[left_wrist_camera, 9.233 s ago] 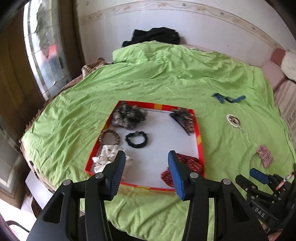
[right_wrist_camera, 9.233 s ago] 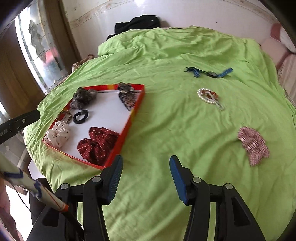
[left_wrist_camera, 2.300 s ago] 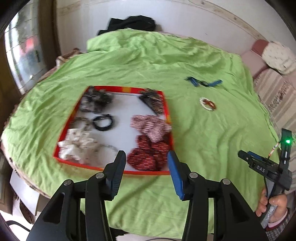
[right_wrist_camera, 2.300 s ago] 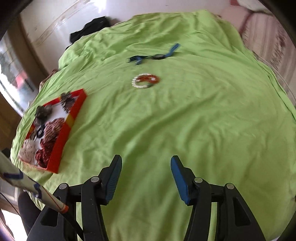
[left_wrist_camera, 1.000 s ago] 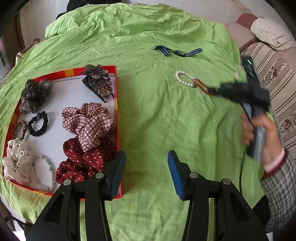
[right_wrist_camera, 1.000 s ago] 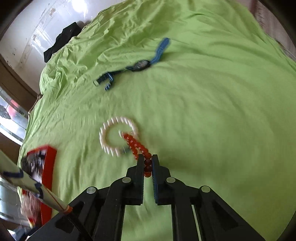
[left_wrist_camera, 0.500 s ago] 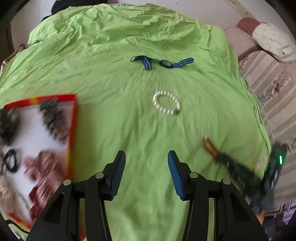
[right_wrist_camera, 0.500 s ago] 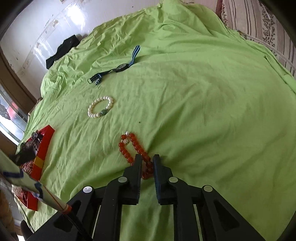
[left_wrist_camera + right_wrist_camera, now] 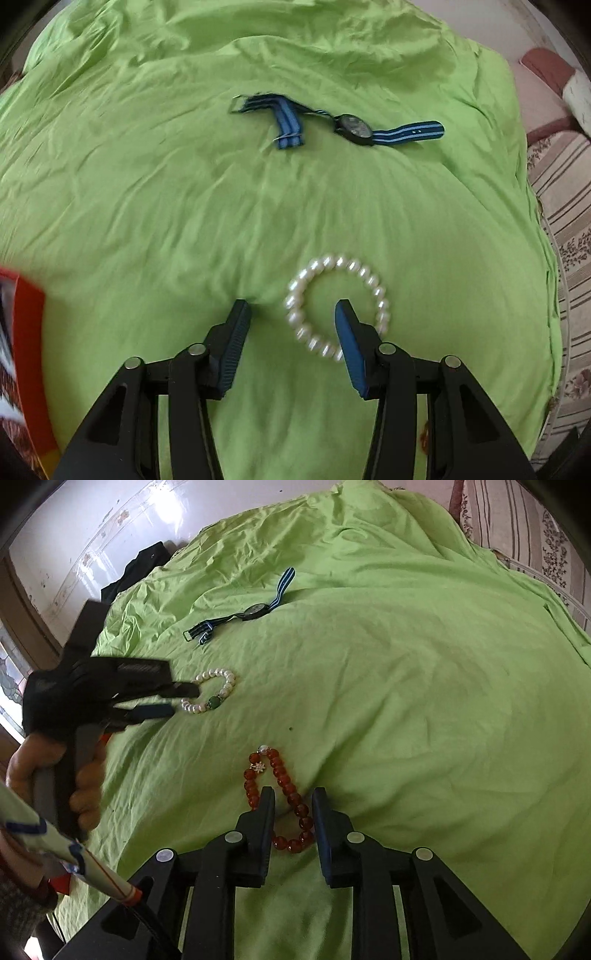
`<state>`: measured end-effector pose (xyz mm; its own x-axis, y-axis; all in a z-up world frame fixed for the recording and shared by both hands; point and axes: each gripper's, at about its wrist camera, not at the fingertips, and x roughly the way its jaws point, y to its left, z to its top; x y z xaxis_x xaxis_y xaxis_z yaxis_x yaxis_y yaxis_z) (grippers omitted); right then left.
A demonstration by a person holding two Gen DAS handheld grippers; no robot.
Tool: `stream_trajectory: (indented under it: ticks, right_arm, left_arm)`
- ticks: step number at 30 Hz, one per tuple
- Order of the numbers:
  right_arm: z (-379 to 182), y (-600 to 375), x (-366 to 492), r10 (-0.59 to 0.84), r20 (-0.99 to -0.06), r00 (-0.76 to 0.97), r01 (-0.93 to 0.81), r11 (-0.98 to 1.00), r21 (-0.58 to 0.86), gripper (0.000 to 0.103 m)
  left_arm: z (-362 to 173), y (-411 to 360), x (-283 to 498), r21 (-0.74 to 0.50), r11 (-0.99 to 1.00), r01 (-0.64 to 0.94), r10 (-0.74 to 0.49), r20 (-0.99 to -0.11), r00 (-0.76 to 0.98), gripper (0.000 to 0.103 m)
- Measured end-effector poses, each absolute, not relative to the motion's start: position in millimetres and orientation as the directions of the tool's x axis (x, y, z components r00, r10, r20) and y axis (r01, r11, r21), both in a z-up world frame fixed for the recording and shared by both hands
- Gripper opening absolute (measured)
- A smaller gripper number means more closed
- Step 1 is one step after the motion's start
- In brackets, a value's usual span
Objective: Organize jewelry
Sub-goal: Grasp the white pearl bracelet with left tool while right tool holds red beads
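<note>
A white pearl bracelet (image 9: pixel 301 284) lies on the green sheet; it also shows in the right wrist view (image 9: pixel 218 690). My left gripper (image 9: pixel 293 314) is open, its fingers straddling the bracelet's left side; it shows in the right wrist view (image 9: pixel 181 700) too. A red bead bracelet (image 9: pixel 277 775) lies flat on the sheet. My right gripper (image 9: pixel 293 799) is open around its near part, jaws apart, one bead strand between them. The red-rimmed tray (image 9: pixel 26 332) sits at the far left edge.
A blue striped watch (image 9: pixel 351 125) lies farther back on the sheet, also in the right wrist view (image 9: pixel 255 611). Dark clothing (image 9: pixel 136 568) lies by the wall. A striped cushion (image 9: pixel 565 206) borders the right side.
My right gripper has opened and let go of the red bead bracelet, which now lies on the sheet. My left gripper has moved forward to the pearl bracelet; the tray slid out left.
</note>
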<state>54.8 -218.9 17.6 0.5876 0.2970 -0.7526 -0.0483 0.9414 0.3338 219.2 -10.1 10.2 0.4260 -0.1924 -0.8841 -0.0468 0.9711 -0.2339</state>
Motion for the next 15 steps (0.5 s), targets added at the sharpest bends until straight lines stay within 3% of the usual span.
stream_trajectory:
  ticks: [2,6,8,9,11,15]
  right_arm:
    - [16,-220,57,0.305,-0.753,0.583,-0.047,0.938,0.343,0.023]
    - [14,-219,60,0.316,-0.754,0.576,-0.048,0.934,0.355,0.023]
    - [14,-218,60,0.319,-0.755,0.573,-0.054,0.934,0.354,0.023]
    - [14,-218,60,0.325,-0.754,0.571,-0.060,0.932,0.357,0.022]
    - [14,-217,61,0.338,-0.751,0.568,-0.069,0.928,0.365,0.012]
    - [12,-228,64,0.401,-0.725,0.560,-0.059,0.892,0.448,0.010]
  left_arm:
    - [9,-19,224,-0.205,0.978,-0.021,-0.176,-0.884,0.433,0.053]
    - [5,-43,224,-0.067,0.997,0.040,-0.078,-0.887,0.456,0.051]
    - [7,-49,221,-0.038,0.998,0.056,-0.060,-0.883,0.465,0.020]
    - [9,-49,219,-0.047,0.997,0.061,-0.070,-0.885,0.459,0.012]
    - [13,-46,217,-0.093,0.994,0.063,-0.112,-0.891,0.439,0.009]
    - [39,-42,198,-0.145,0.987,0.073,-0.163,-0.875,0.456,0.009]
